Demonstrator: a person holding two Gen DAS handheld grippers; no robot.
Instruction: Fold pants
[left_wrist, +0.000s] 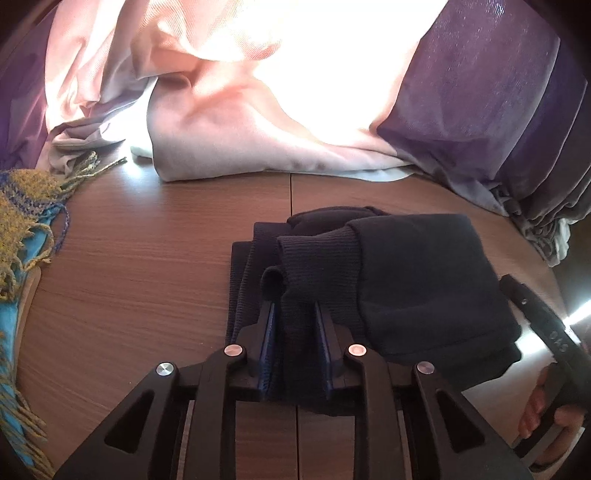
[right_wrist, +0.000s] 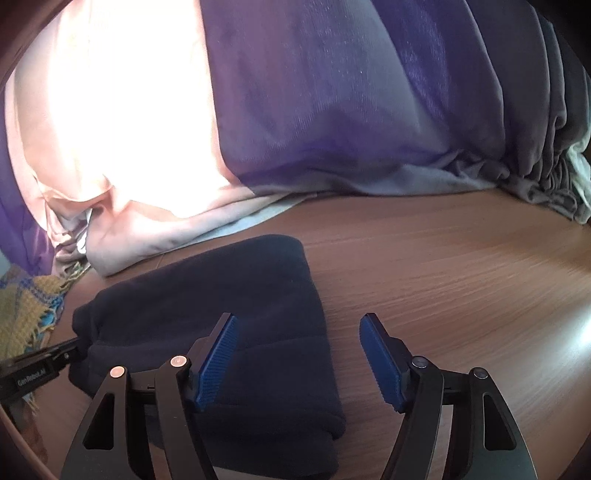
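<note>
Scarf (left_wrist: 22, 206): yellow-and-blue fringed knit, far left edge of the table (left_wrist: 147, 258); well apart from the work.

Curtains (left_wrist: 221, 110): pink and purple, pooled on the table's back edge behind everything; strong glare through the pink one.

Pants (left_wrist: 406, 280): dark navy, ribbed cuffs, lying mid-table as a thick folded bundle. The cuff end points left, the rounded fold sits on the right.

Left gripper (left_wrist: 295, 317): pressed together on a ribbed cuff, the cloth bunched between its blue pads. The cuff layers here are uneven and partly rolled.

Right gripper (right_wrist: 299, 354): spread wide, holding nothing. Its left finger hangs over the bundle's right part, its right finger over bare wood; whether either touches cannot be told.

Right hand (left_wrist: 546, 406): partly seen at the left view's right margin, on the gripper handle.

Risks, judged:
- The pinched cuff may drag the stacked layers askew if pulled, since only one end is held.
- Releasing may let the rolled cuff spring open, leaving a ragged edge.
- The thick bundle could slump or unroll rightward with nothing pinning it.
</note>
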